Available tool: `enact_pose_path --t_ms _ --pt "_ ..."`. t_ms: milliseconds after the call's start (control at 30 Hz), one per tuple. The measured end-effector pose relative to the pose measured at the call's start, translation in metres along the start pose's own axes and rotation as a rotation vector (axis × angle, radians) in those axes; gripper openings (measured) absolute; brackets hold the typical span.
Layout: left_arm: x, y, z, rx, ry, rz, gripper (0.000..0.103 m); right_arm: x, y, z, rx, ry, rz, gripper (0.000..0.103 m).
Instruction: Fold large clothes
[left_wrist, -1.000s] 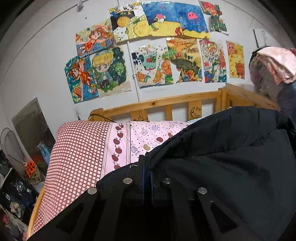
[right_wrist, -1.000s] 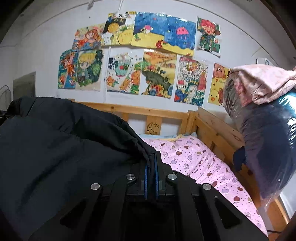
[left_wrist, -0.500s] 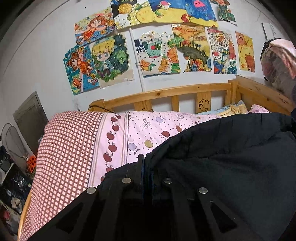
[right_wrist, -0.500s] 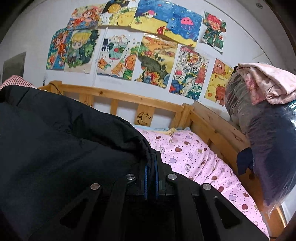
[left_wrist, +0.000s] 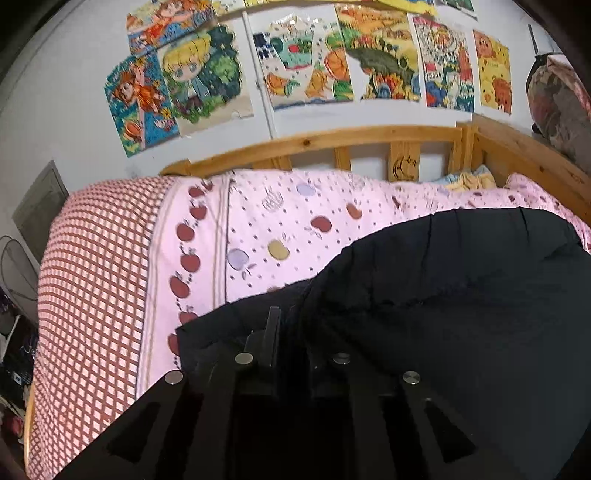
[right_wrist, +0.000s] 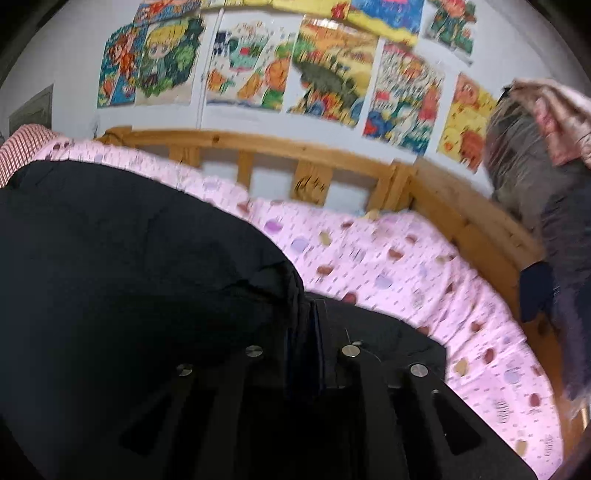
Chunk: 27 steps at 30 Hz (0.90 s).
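A large black padded jacket (left_wrist: 461, 295) lies across the pink apple-print bedding (left_wrist: 295, 221). In the left wrist view it fills the lower right, and my left gripper (left_wrist: 288, 325) is shut on its near left edge. The right wrist view shows the same jacket (right_wrist: 129, 266) filling the left and centre, its fabric bunched into a fold at my right gripper (right_wrist: 306, 317), which is shut on that edge. Another layer of black cloth lies under both sets of fingers. The fingertips are buried in dark fabric.
A wooden bed rail (left_wrist: 332, 144) runs along the back, and a side rail (right_wrist: 469, 221) along the right. A red checked cover (left_wrist: 92, 266) drapes the bed's left end. A bagged bundle of bedding (right_wrist: 535, 155) sits at the right. Drawings (left_wrist: 306, 66) cover the wall.
Both grippers have dropped toward the bed with the jacket. Its raised top edge has sunk, baring much more pink bedding behind it. The right wrist view is now motion-blurred.
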<state>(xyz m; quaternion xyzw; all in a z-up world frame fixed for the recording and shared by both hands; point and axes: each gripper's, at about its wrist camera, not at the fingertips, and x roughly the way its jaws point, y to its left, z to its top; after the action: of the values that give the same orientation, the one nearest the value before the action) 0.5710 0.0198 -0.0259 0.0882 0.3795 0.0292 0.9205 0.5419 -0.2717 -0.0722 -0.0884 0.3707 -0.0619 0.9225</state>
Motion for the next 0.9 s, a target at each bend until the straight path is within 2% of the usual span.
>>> enact_pose_path --t_ms 200,333,367,400,433,467,500,533,567,600,633,767,833,900 --pt "0.004 -0.003 0.000 -0.004 0.013 -0.003 0.012 0.011 -0.002 -0.011 0.027 0.021 0.030 0.013" --pt "-0.007 0.004 -0.001 -0.036 -0.019 -0.038 0.014 0.000 -0.009 -0.015 0.057 -0.018 0.045 0.018" --pt "-0.012 0.006 -0.002 -0.045 -0.025 -0.043 0.016 -0.006 -0.014 -0.015 0.076 -0.037 0.054 0.028" --pt "-0.018 0.010 -0.002 -0.056 -0.036 -0.050 0.019 -0.013 -0.019 -0.014 0.093 -0.059 0.058 0.049" --pt "-0.024 0.013 -0.003 -0.068 -0.051 -0.054 0.026 -0.019 -0.024 -0.012 0.105 -0.080 0.057 0.061" --pt "-0.033 0.017 -0.004 -0.080 -0.069 -0.059 0.041 -0.033 -0.029 -0.013 0.127 -0.129 0.050 0.077" --pt "-0.041 0.019 -0.004 -0.092 -0.094 -0.063 0.055 -0.043 -0.032 -0.013 0.137 -0.162 0.037 0.081" --pt "-0.052 0.021 -0.005 -0.104 -0.128 -0.053 0.084 -0.053 -0.034 -0.013 0.142 -0.185 0.029 0.081" --pt "-0.064 0.022 -0.006 -0.119 -0.170 -0.022 0.101 -0.061 -0.035 -0.012 0.144 -0.195 0.035 0.081" --pt "-0.076 0.023 -0.008 -0.132 -0.213 -0.002 0.102 -0.065 -0.036 -0.011 0.143 -0.199 0.042 0.081" --pt "-0.085 0.024 -0.010 -0.135 -0.241 -0.011 0.102 -0.074 -0.036 -0.012 0.140 -0.209 0.052 0.081" --pt "-0.109 0.015 -0.019 -0.107 -0.262 -0.091 0.102 -0.099 -0.027 -0.015 0.113 -0.221 0.138 0.085" --pt "-0.113 -0.001 -0.027 -0.042 -0.259 -0.148 0.102 -0.105 -0.020 -0.017 0.101 -0.216 0.188 0.089" --pt "-0.106 -0.020 -0.029 0.036 -0.233 -0.150 0.102 -0.103 -0.014 -0.019 0.093 -0.197 0.220 0.090"
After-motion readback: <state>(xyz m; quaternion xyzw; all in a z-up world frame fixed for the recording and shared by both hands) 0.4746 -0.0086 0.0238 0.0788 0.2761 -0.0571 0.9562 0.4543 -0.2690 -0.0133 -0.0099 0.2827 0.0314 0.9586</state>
